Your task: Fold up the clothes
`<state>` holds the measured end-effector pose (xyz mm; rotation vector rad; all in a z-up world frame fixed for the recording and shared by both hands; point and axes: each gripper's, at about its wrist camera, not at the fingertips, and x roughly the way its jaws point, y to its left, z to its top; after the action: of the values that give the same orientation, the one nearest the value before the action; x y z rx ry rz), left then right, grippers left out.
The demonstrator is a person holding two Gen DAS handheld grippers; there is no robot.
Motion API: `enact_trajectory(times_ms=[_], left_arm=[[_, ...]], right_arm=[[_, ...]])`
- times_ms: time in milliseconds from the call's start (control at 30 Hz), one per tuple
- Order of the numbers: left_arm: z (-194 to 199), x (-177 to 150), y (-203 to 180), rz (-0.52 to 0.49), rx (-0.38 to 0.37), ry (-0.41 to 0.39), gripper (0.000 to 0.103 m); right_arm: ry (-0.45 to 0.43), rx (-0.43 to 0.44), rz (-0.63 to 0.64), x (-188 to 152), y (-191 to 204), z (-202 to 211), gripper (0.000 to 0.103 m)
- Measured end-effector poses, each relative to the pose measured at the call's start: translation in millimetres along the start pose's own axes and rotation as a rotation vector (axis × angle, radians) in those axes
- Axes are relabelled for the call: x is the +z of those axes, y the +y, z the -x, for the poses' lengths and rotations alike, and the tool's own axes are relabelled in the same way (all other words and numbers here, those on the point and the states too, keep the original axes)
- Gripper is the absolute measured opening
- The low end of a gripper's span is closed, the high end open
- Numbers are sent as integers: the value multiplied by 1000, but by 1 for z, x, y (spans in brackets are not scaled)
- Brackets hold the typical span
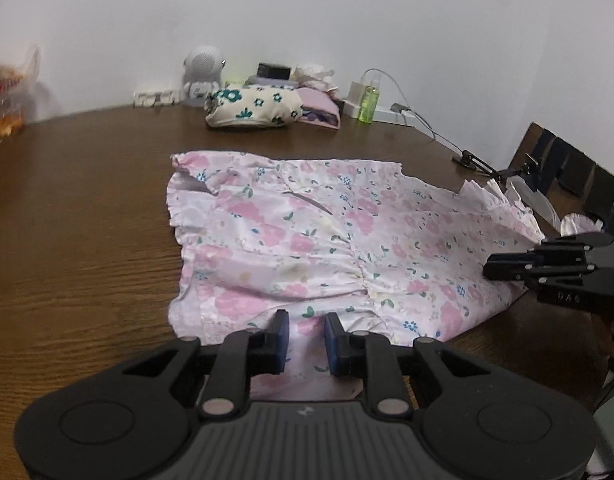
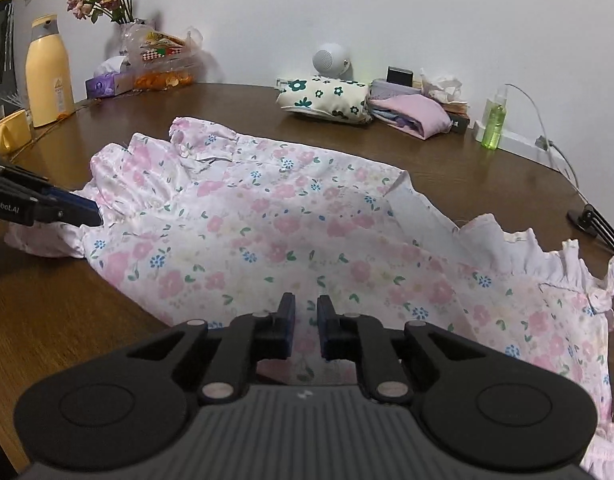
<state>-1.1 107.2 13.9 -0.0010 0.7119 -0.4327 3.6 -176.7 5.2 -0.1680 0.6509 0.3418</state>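
Note:
A pink flowered garment (image 1: 307,232) with frilled edges lies spread on the brown wooden table (image 1: 87,220), partly folded over itself. My left gripper (image 1: 307,322) hovers over its near edge, jaws a little apart, with cloth under them and nothing pinched. My right gripper (image 2: 306,304) stands the same way over the garment (image 2: 287,232) further right, a narrow gap between its pads. The right wrist view catches the left gripper's tip (image 2: 95,216) at the garment's left sleeve. The right gripper's tip (image 1: 491,270) shows in the left wrist view over the frilled hem.
Folded clothes sit at the back: a cream flowered bundle (image 2: 325,98) and a pink one (image 2: 415,118). A green bottle (image 2: 494,126), white speaker (image 2: 331,58), clamp arm (image 2: 587,218), yellow bottle (image 2: 49,72) and yellow cup (image 2: 11,132) ring the table. A chair (image 1: 567,172) stands right.

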Motion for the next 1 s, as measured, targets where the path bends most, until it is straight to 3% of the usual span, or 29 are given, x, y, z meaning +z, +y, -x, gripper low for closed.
enact_trajectory(times_ms=[167, 333, 433, 600, 667, 733, 833, 1000], left_arm=[[12, -11, -13, -54, 44, 8, 17], [33, -29, -14, -13, 44, 0, 17], [40, -16, -13, 8, 75, 19, 17], [33, 34, -29, -17, 8, -125, 22], [5, 50, -35, -64, 24, -102, 22], [-24, 60, -37, -84, 74, -26, 21], [-48, 56, -31, -101, 95, 54, 21], [-47, 51, -9, -50, 29, 73, 23]], right_arm=[[-10, -25, -2, -12, 8, 13, 11], [8, -25, 2, -25, 13, 34, 11], [44, 29, -30, -15, -2, 40, 11], [-67, -12, 14, 28, -21, 30, 13], [-36, -39, 62, 40, -23, 5, 14], [-2, -58, 88, 46, -30, -19, 14], [29, -48, 98, 42, -39, -37, 14], [71, -13, 83, 35, -50, -41, 18]])
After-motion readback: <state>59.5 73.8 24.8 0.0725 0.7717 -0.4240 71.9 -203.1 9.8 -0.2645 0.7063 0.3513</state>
